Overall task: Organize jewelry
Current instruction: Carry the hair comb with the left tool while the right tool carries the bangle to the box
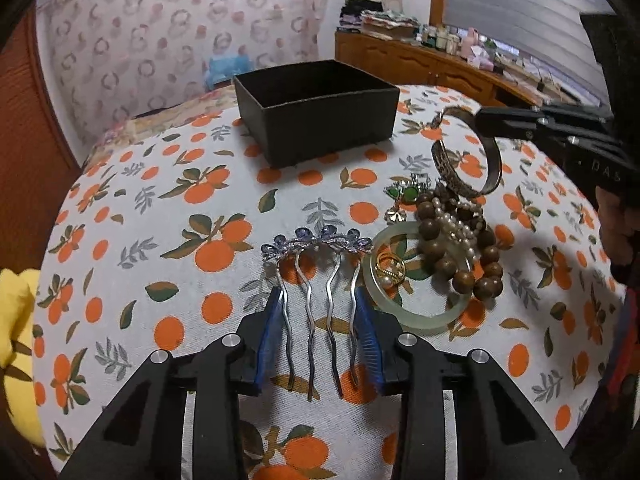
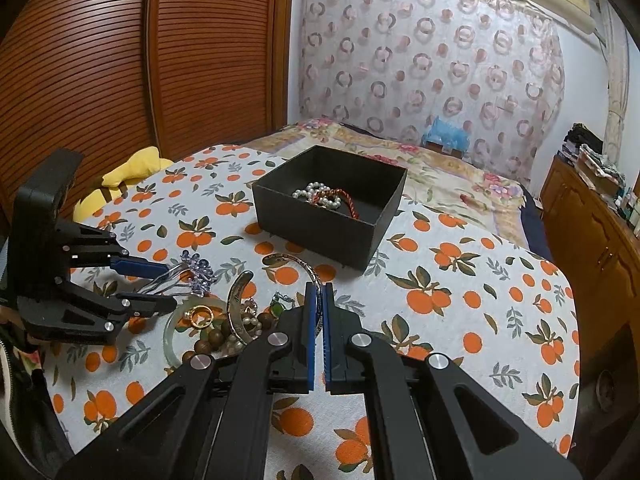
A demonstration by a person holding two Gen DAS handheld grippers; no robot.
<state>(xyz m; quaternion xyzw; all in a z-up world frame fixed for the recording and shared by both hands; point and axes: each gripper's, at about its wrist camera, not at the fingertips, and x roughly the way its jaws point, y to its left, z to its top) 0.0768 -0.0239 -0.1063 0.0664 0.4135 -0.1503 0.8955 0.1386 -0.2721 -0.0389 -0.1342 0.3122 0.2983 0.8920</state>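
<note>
A black box stands on the orange-print cloth and holds a pearl string and a red cord. My left gripper has its blue pads on both outer prongs of a silver hair comb with purple flowers. My right gripper is shut on a silver cuff bangle, tilted up over the pile. In the pile lie a jade bangle, wooden beads, pearls and gold rings.
The table's cloth is bare on the right side. A yellow cushion lies at the far left edge. A bed lies behind the table. A wooden cabinet stands at the right, a slatted wardrobe at the left.
</note>
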